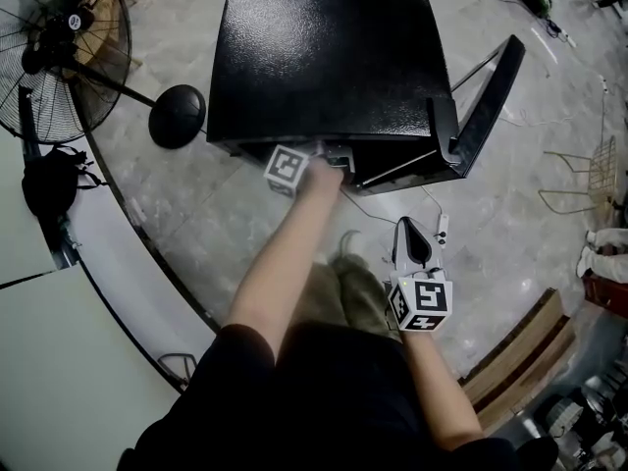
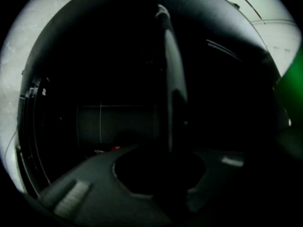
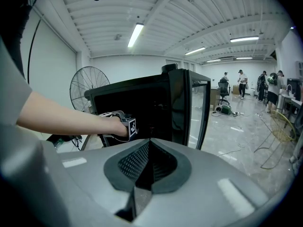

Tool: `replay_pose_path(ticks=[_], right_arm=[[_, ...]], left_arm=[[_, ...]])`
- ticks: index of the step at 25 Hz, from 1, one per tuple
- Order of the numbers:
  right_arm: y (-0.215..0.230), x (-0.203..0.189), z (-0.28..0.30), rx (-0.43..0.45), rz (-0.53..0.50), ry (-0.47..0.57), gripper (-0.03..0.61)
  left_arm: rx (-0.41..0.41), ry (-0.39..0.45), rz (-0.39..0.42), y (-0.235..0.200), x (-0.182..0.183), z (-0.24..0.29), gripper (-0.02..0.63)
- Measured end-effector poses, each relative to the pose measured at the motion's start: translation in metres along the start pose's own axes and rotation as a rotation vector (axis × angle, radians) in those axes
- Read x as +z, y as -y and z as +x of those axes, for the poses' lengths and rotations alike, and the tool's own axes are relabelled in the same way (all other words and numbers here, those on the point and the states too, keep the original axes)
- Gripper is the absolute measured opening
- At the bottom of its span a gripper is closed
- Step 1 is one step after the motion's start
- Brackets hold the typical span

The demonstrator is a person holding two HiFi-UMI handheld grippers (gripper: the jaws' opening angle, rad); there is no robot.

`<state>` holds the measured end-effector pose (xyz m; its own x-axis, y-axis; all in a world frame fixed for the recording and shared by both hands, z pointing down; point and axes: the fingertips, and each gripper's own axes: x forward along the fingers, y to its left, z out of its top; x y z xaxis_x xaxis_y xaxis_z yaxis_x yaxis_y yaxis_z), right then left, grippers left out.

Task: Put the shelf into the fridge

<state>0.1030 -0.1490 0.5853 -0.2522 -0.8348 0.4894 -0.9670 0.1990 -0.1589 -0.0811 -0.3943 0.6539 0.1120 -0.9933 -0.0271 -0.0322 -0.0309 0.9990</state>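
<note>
Left gripper [image 2: 173,151] is pinched on the shelf [image 2: 171,65], which sits edge-on inside the dark fridge [image 1: 324,57]. Right gripper [image 3: 148,148] is closed on nothing, out front. The shelf looks thin, stiff and light; I'd grab the middle of its front edge so it doesn't tip.

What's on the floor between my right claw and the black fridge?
In the head view, that stretch is pale grey floor with only a small white corded plug block between the right claw and the black fridge.
</note>
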Motion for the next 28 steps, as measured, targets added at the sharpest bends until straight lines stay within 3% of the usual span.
replay_pose_path(ticks=[8,12,18,22,28], right_arm=[[0.002,-0.007,-0.012,-0.002,0.011,0.001,0.0],[0.004,-0.011,-0.02,-0.011,0.012,0.004,0.0],[0.008,-0.016,-0.031,-0.02,0.01,0.003,0.0],[0.011,-0.017,-0.036,-0.028,0.017,0.005,0.0],[0.008,-0.015,-0.038,-0.017,0.007,0.01,0.0]], left_arm=[[0.005,0.006,0.005,-0.002,0.001,0.001,0.023],[-0.029,0.009,0.026,-0.005,0.004,0.002,0.026],[-0.067,0.015,0.027,-0.003,0.005,-0.002,0.113],[-0.097,0.007,0.049,0.006,0.004,-0.01,0.133],[-0.114,-0.012,-0.015,0.014,-0.001,-0.031,0.199]])
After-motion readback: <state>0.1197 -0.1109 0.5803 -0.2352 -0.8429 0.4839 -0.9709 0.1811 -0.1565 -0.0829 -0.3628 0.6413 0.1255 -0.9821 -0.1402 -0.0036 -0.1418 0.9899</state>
